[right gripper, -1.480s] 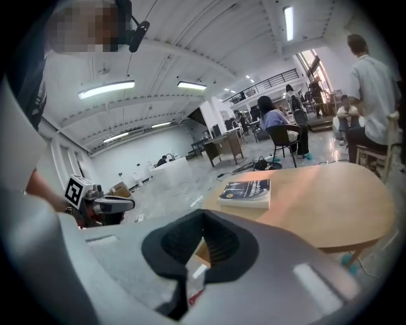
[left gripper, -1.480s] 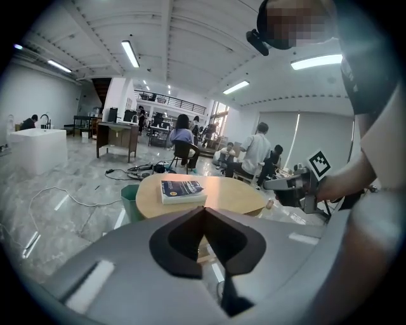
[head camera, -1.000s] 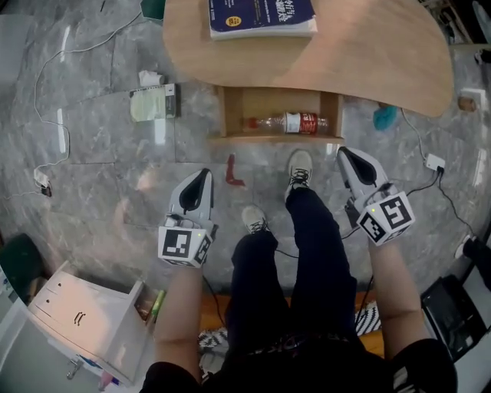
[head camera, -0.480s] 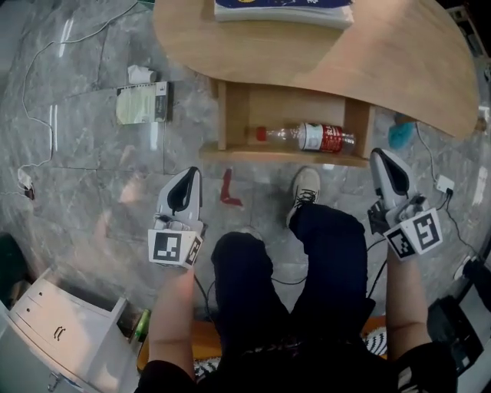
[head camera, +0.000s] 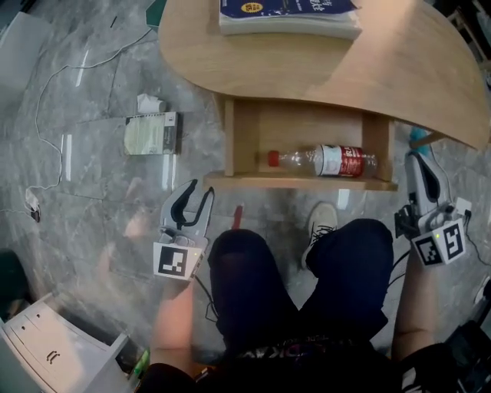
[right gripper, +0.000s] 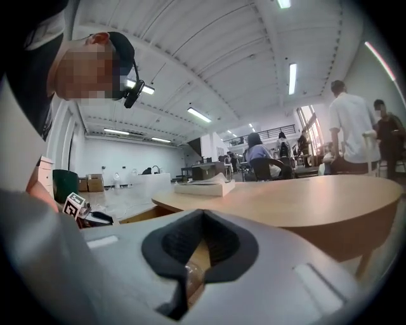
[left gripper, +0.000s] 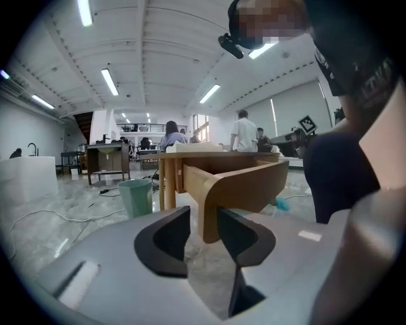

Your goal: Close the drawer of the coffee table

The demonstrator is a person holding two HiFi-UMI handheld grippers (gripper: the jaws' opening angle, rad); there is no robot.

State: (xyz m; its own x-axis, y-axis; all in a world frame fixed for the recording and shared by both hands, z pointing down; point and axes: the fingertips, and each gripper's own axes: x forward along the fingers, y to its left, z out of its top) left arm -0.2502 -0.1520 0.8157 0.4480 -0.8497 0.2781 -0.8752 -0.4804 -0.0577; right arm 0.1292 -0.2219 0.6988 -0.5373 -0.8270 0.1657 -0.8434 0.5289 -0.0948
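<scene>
- Looking down, I saw the open drawer (head camera: 311,182) with a bottle (head camera: 326,160) lying inside.
- My left gripper (head camera: 198,192) had its jaws opening, nothing between them.
- My right gripper (head camera: 418,161) was pressed together, empty.

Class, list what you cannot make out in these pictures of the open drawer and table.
- Drawer: its back, head view, hidden under the tabletop.
- Book: far end, head view, cut off by top edge.
- Bottle label: head view, print too small to read.

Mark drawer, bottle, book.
drawer (head camera: 291,182): head view, top edge of its front panel.
bottle (head camera: 345,161): head view, red label.
book (head camera: 291,9): head view, blue cover.
</scene>
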